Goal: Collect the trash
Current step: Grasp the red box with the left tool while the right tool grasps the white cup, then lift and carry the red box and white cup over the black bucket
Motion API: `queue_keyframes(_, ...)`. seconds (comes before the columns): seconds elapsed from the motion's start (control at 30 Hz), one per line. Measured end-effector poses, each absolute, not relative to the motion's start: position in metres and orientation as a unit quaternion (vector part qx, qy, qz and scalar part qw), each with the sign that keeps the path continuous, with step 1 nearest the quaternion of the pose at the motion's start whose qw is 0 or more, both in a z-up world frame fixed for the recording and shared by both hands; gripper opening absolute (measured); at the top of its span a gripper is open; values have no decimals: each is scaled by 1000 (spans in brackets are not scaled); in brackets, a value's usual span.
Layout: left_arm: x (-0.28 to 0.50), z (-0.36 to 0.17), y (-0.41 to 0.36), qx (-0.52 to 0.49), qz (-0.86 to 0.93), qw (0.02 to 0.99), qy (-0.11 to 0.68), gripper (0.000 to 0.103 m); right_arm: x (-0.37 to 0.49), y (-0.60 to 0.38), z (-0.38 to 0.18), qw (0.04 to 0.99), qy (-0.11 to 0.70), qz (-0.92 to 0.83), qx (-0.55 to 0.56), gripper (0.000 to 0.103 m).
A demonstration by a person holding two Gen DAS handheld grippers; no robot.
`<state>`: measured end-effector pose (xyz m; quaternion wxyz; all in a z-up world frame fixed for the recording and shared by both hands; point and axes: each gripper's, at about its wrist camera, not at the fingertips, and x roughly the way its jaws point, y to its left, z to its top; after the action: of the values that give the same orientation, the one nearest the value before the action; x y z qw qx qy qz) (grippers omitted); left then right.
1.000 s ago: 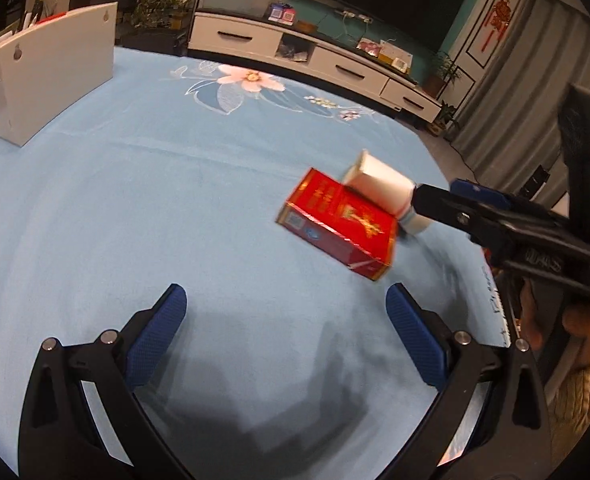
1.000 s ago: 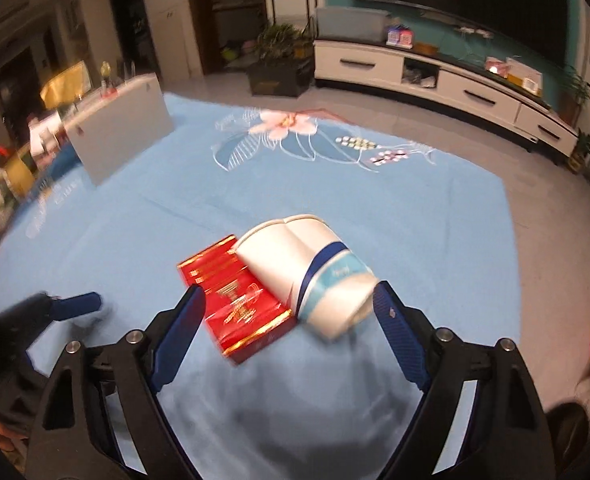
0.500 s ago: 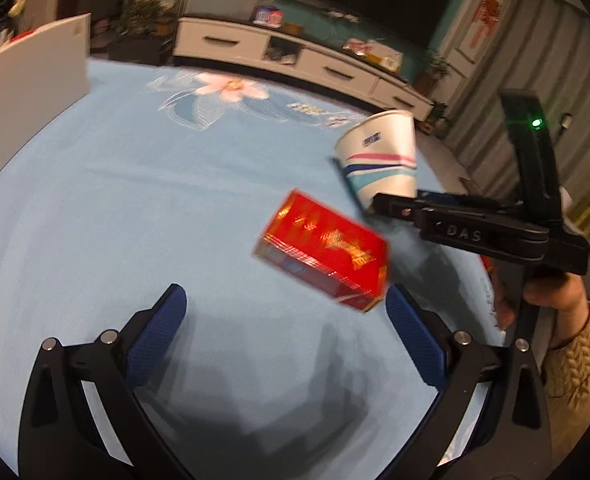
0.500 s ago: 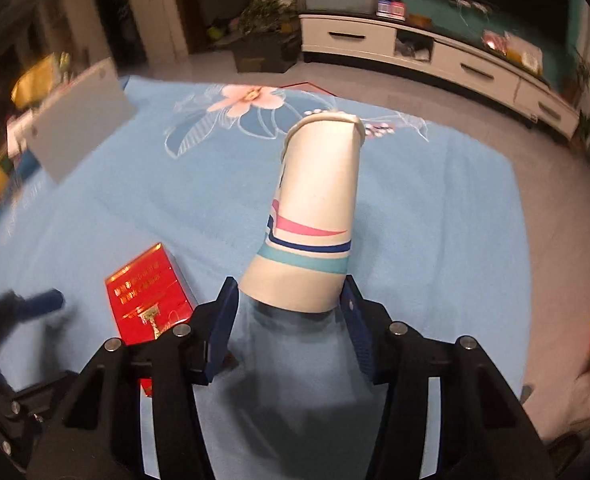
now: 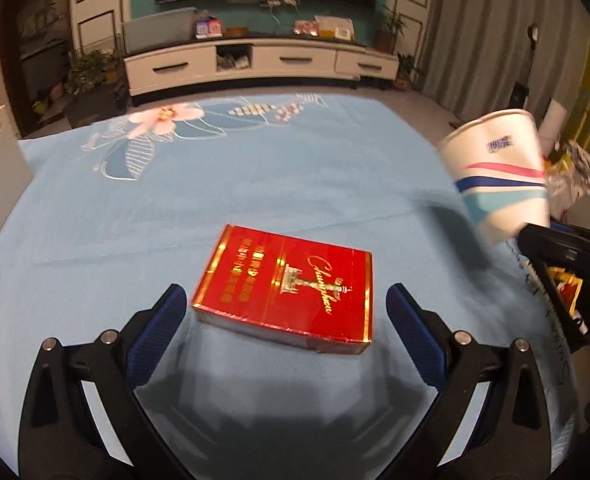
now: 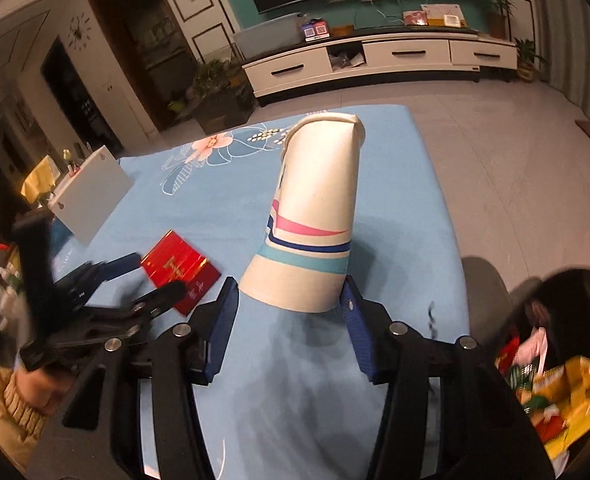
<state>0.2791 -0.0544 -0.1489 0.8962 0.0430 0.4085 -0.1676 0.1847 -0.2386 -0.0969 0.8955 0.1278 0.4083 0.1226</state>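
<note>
A red cigarette box [image 5: 287, 292] lies flat on the blue cloth, right between the fingertips of my left gripper [image 5: 285, 304], which stands open with its pads clear of the box's sides. My right gripper [image 6: 291, 304] is shut on the base of a white paper cup [image 6: 315, 216] with pink and blue stripes. The cup is held off the cloth, tilted away, with its rim dented. From the left wrist view the cup [image 5: 499, 176] and right gripper [image 5: 567, 248] hang at the right edge. The right wrist view shows the box [image 6: 179, 268] by the left gripper [image 6: 147, 276].
A dark bin [image 6: 543, 392] holding colourful wrappers sits low at the right, past the edge of the blue cloth [image 6: 415, 208]. A white box [image 6: 91, 196] stands at the far left of the cloth. A white TV cabinet [image 5: 255, 60] lines the far wall.
The right gripper closed on the lying cup, lifted it and carried it right toward the table edge. The left gripper moved up to the red box, which now lies between its fingers.
</note>
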Motion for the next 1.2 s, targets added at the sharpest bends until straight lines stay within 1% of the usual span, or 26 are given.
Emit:
queue_keyframes(0.13, 287, -154, -56, 45, -161, 890, 425, 100, 170, -243, -99, 893, 405, 124, 149, 52)
queue_keyframes(0.2, 289, -157, -55, 44, -156, 885, 436, 94, 166, -243, -100, 892, 407, 127, 152, 52)
queue_keyframes(0.5, 273, -148, -50, 21, -151, 890, 430, 93, 143, -247, -99, 889, 413, 119, 158, 52)
queue_keyframes(0.83, 212, -112, -45, 8, -160, 901, 403, 93, 98, -239, -91, 889, 414, 118, 156, 52)
queue_keyframes(1.2, 140, -88, -30, 0, -154, 908, 390, 93, 39, -230, -69, 899, 396, 121, 141, 52)
